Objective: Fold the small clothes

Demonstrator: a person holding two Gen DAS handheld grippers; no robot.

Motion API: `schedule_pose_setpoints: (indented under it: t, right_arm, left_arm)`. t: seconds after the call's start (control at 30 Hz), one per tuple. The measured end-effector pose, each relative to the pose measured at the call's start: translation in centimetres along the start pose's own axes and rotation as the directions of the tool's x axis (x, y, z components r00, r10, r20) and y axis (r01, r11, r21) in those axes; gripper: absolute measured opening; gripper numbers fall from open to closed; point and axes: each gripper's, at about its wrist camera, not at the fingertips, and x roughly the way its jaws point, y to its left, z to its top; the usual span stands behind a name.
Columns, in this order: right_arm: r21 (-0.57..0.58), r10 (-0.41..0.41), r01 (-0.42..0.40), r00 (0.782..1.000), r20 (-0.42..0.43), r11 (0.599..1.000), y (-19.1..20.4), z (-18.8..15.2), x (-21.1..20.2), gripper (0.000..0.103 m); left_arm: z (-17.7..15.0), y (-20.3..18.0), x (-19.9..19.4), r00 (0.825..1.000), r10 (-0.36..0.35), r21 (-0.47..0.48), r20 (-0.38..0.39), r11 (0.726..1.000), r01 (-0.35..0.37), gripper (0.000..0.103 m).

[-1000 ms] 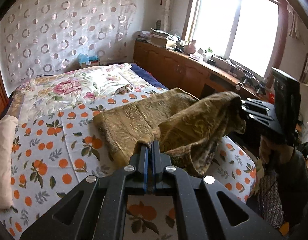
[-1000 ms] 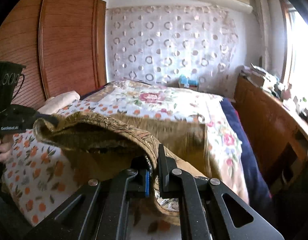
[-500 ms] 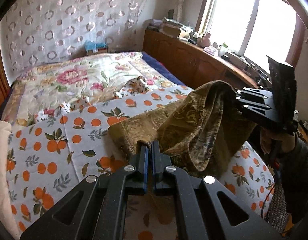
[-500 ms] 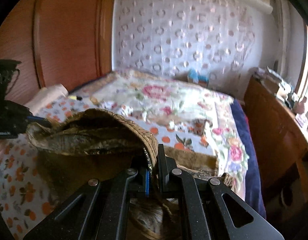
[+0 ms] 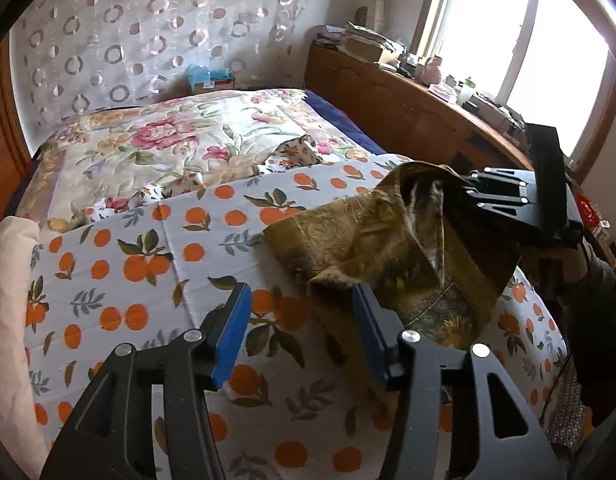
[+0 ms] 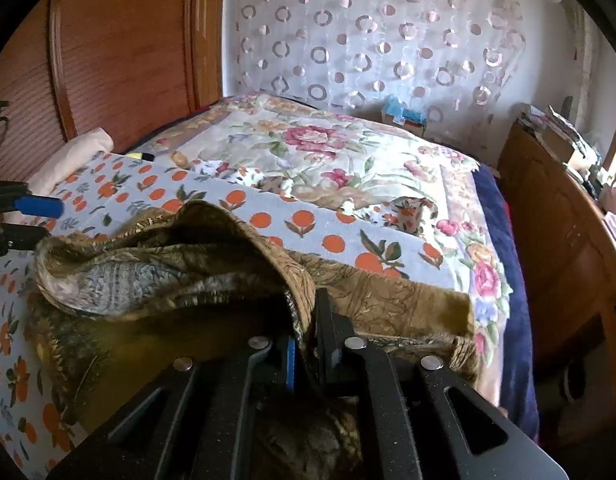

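An olive-gold patterned garment (image 5: 388, 240) lies folded over on the orange-print sheet (image 5: 148, 260), its near edge lifted. My left gripper (image 5: 300, 294) is opening, blue pads wide apart. It holds nothing, and a loose corner of the garment rests against its right finger. In the right wrist view the garment (image 6: 168, 264) arches up from the bed to my right gripper (image 6: 306, 312). Those jaws are starting to open, with the cloth edge still pinched between them. In the left wrist view the right gripper (image 5: 468, 196) holds that edge aloft. The left gripper (image 6: 32, 220) shows at the right wrist view's left edge.
A floral quilt (image 5: 180, 140) covers the far half of the bed. A pale pink folded cloth (image 5: 8, 280) lies along the left side. A wooden cabinet (image 5: 408, 108) with clutter runs under the window on the right. Wooden panelling (image 6: 120, 40) stands behind the bed.
My left gripper has opened and let go of the garment corner it pinched. Both grippers carried the lifted edge across the garment, folding it over, and the right one still has the cloth.
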Motion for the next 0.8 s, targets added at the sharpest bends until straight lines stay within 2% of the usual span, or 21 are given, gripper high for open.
schedule_pose_setpoints:
  t: [0.03, 0.17, 0.2, 0.33, 0.47, 0.63, 0.8]
  right_arm:
    - [0.001, -0.016, 0.016, 1.0, -0.001, 1.0, 0.2, 0.0, -0.1, 0.027]
    - [-0.005, -0.047, 0.047, 0.999, 0.027, 0.999, 0.0, 1.2, -0.5, 0.04]
    - [-0.004, -0.067, 0.067, 0.997, 0.035, 0.998, -0.3, 1.7, -0.5, 0.047]
    - [0.044, -0.104, 0.1, 0.991, 0.084, 0.994, -1.2, 2.5, -2.2, 0.061]
    - [0.053, -0.121, 0.116, 0.988, 0.097, 0.992, -1.4, 1.6, -4.3, 0.063]
    - [0.096, -0.104, 0.097, 0.992, 0.072, 0.991, -1.6, -0.7, -5.5, 0.069]
    - [0.104, -0.101, 0.093, 0.992, 0.074, 0.99, -1.8, -0.2, -6.6, 0.069]
  left_arm:
    - [0.0, 0.1, -0.1, 1.0, -0.002, -0.001, 0.003, 1.0, 0.002, 0.053]
    - [0.1, 0.3, 0.4, 1.0, -0.006, 0.002, -0.001, 1.0, 0.006, 0.053]
    - [0.2, 0.3, 0.7, 1.0, -0.006, 0.004, -0.007, 1.0, 0.006, 0.053]
    - [1.0, 0.3, 2.0, 1.0, -0.008, 0.011, -0.022, 1.0, 0.008, 0.053]
    - [1.9, 0.5, 3.7, 0.999, 0.004, 0.02, -0.042, 1.0, -0.003, 0.053]
    - [2.9, 0.6, 4.9, 0.998, -0.018, 0.012, -0.053, 1.0, 0.018, 0.054]
    - [3.2, 0.6, 6.1, 0.998, -0.02, 0.005, -0.061, 1.0, 0.02, 0.053]
